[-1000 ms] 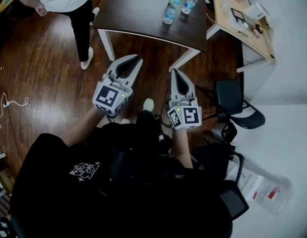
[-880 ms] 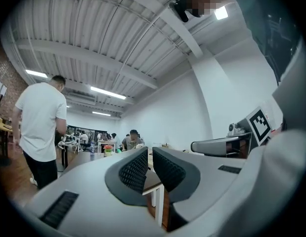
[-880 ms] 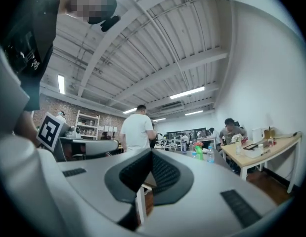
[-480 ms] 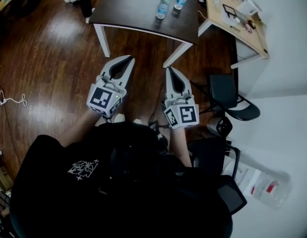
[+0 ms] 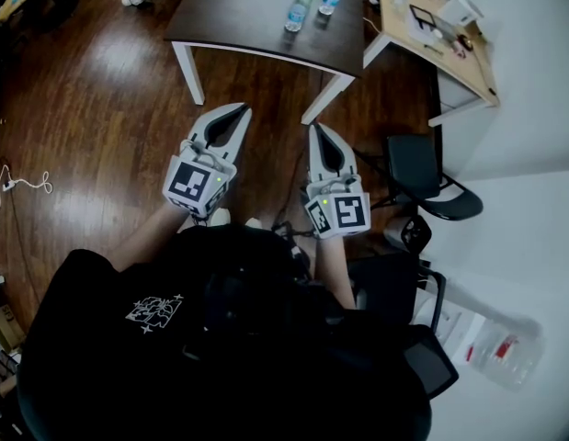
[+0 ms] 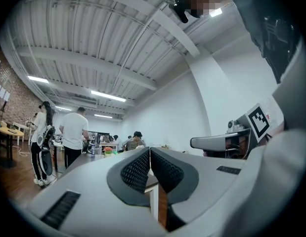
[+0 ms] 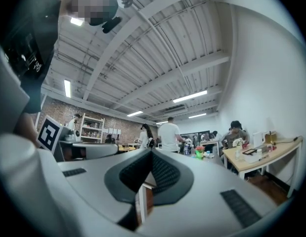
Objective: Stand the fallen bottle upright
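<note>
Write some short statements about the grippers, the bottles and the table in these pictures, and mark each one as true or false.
1. The left gripper and the right gripper are both shut and empty. True.
2. Three bottles are on the dark table. True.
3. The right gripper holds a bottle. False: nothing is between its jaws.
4. Both grippers are above the table top. False: in the head view they are over the wooden floor, short of the table.
5. A black chair shows to the right of the right gripper in the head view. True.
</note>
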Demonstrator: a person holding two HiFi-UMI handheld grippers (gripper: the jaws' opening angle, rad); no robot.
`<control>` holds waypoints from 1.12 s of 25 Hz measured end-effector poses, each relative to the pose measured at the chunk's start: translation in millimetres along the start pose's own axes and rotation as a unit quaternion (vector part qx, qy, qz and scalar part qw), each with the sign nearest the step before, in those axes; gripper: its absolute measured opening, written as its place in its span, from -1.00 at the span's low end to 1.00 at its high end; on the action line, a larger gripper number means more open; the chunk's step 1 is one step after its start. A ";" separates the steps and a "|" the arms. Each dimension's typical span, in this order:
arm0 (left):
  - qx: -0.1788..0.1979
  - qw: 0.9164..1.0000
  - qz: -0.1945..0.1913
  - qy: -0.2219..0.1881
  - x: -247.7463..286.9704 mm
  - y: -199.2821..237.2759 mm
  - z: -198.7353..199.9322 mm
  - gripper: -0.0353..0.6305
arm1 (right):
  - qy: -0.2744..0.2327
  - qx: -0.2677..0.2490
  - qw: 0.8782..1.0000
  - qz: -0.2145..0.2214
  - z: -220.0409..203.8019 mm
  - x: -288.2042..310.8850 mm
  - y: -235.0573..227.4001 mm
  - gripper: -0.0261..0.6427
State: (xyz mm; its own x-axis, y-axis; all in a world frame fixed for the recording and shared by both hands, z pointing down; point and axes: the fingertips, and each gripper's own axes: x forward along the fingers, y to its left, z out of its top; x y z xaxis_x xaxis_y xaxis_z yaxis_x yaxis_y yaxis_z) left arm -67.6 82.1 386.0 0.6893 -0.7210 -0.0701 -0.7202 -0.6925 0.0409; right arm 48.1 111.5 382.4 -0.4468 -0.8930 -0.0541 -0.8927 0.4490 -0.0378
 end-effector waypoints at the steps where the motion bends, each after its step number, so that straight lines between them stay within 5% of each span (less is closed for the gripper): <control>1: 0.000 1.000 0.000 -0.001 1.3 -1.6 1.4 -0.92 | -0.001 -0.001 1.000 0.001 1.2 -0.8 -0.9 -0.86; 28: 0.008 1.000 -0.004 -0.001 2.9 -18.2 10.3 -0.92 | -0.003 -0.010 1.000 0.006 7.5 -9.6 -2.3 -0.86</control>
State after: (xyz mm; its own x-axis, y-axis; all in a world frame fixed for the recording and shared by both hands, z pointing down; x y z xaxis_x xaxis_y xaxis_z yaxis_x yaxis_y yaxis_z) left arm -53.3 92.8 374.8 0.6944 -0.7159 -0.0729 -0.7164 -0.6973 0.0241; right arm 54.9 119.3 375.5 -0.4565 -0.8877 -0.0603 -0.8887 0.4582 -0.0168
